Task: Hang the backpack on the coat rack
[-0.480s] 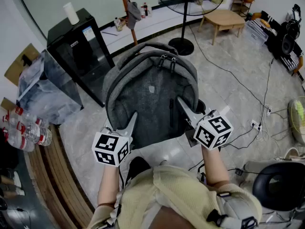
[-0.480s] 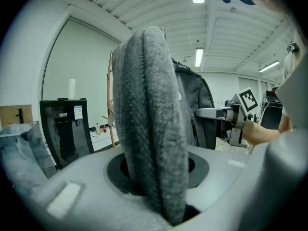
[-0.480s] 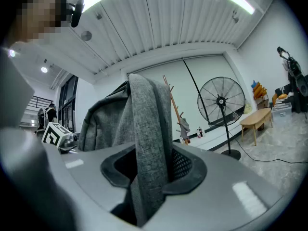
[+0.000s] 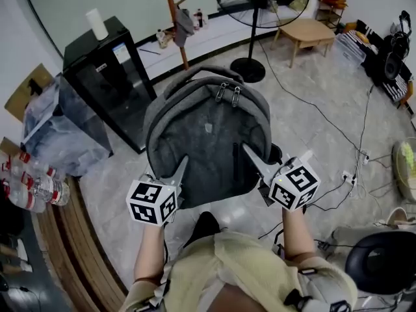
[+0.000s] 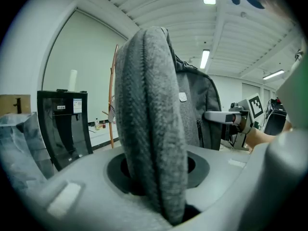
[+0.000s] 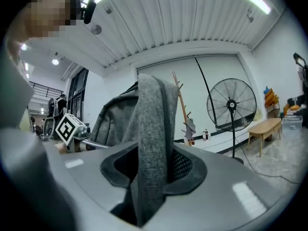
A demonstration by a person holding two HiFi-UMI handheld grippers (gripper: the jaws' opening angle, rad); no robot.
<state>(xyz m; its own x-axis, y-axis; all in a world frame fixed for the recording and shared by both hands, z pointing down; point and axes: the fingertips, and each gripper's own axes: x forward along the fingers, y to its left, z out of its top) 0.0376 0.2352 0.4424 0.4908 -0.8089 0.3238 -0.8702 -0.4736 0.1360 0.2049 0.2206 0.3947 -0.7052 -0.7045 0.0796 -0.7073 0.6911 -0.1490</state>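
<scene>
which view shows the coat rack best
The right gripper view: the coat rack stands clear to the right of the backpack, pole and pegs visible. The head view shows the coat rack with its top cropped. The left gripper view shows only a sliver of it at the backpack's edge.

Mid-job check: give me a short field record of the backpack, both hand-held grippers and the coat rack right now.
backpack: grey, held up, front toward the head view
left hand-held gripper: shut on backpack fabric, lower left
right hand-held gripper: shut on backpack fabric, lower right
coat rack: wooden, by the far wall, beyond the backpack
hung: not yet
</scene>
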